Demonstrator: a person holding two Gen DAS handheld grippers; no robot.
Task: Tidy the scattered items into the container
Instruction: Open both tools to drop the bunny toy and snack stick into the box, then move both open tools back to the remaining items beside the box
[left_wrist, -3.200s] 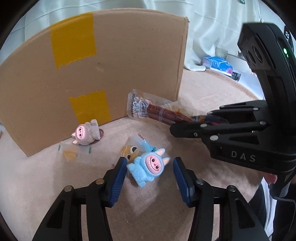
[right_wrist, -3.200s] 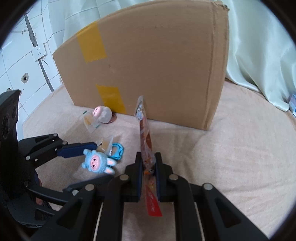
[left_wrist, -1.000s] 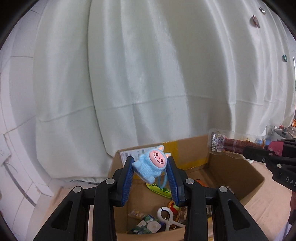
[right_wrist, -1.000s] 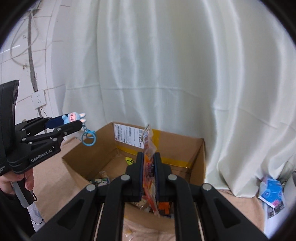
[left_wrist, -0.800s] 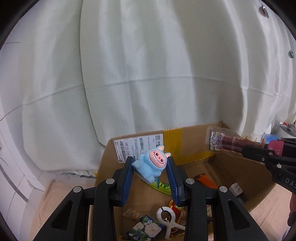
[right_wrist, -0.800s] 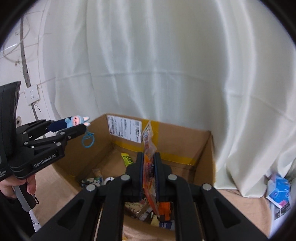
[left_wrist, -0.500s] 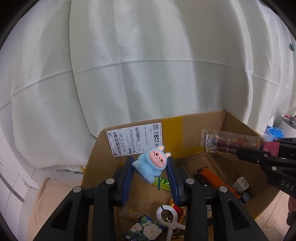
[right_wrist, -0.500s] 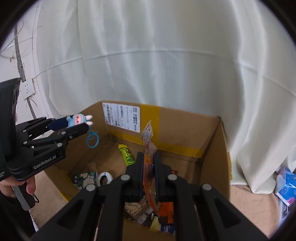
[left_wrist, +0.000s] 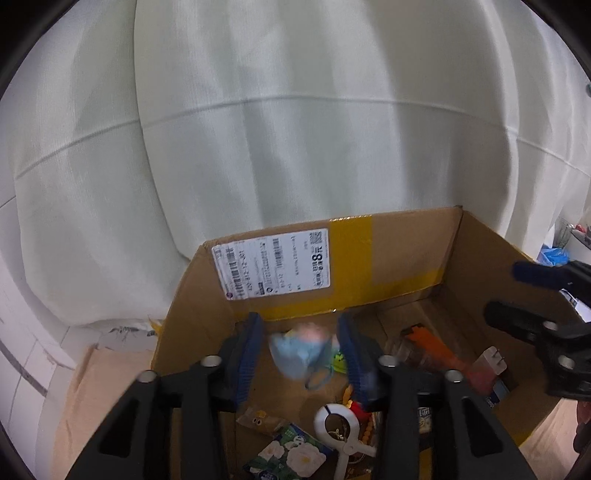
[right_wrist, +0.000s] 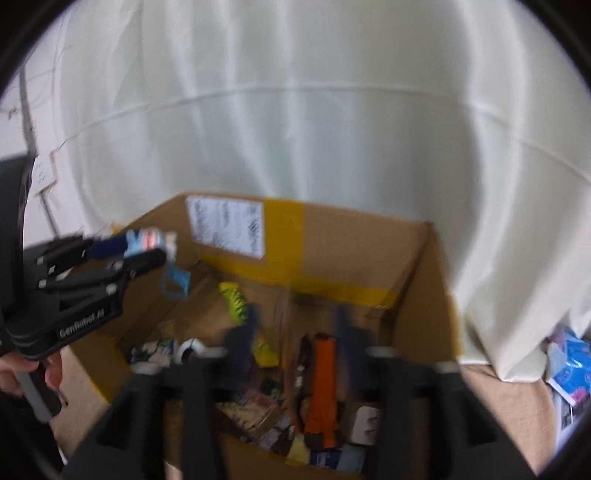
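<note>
I have both grippers over the open cardboard box (left_wrist: 406, 254). My left gripper (left_wrist: 301, 350) has its fingers apart, the blue plush toy (left_wrist: 295, 350) blurred between them above the box floor. My right gripper (right_wrist: 295, 332) is spread wide with nothing in it, above an orange tool (right_wrist: 323, 376) among the clutter inside

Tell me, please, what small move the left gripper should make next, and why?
Probably open the left gripper fully: the blue plush toy sits blurred between its fingers, above the open cardboard box, while the right gripper is open and empty.
</note>
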